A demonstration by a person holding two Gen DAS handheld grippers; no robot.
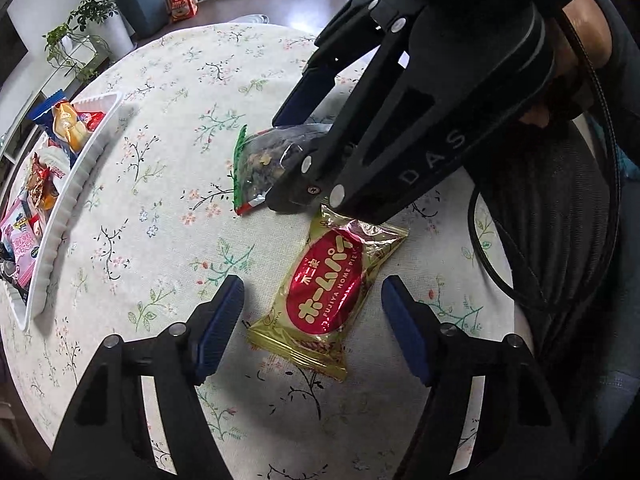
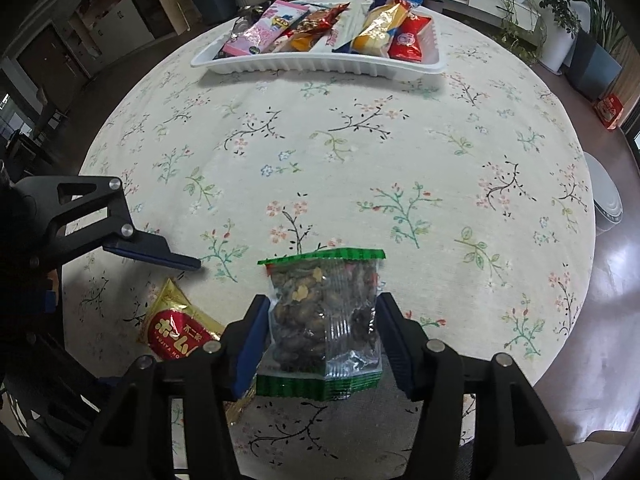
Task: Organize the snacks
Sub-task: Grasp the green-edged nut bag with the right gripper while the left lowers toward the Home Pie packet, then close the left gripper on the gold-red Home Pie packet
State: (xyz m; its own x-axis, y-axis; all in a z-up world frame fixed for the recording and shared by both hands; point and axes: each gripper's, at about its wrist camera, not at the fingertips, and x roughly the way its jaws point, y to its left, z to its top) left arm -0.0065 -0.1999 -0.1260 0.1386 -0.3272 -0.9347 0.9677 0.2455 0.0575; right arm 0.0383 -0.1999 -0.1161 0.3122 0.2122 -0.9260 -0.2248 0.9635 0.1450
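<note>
A gold packet with a red oval label (image 1: 326,292) lies flat on the flowered tablecloth. My left gripper (image 1: 314,320) stands over it, open, one blue pad on each side and a gap at both. The packet also shows in the right wrist view (image 2: 176,328), with one of the left gripper's fingers (image 2: 160,254) above it. My right gripper (image 2: 324,332) is shut on a clear bag of dark nuts with green edges (image 2: 324,312), held just above the cloth. From the left wrist view, the right gripper (image 1: 280,160) and the bag (image 1: 264,160) sit just beyond the gold packet.
A white ribbed tray (image 2: 320,66) with several wrapped snacks sits at the far side of the round table (image 2: 360,152); it also shows in the left wrist view (image 1: 68,204). Potted plants (image 1: 120,8) and a red pack (image 2: 610,112) stand on the floor beyond. A person's sleeve (image 1: 600,40) is close on the right.
</note>
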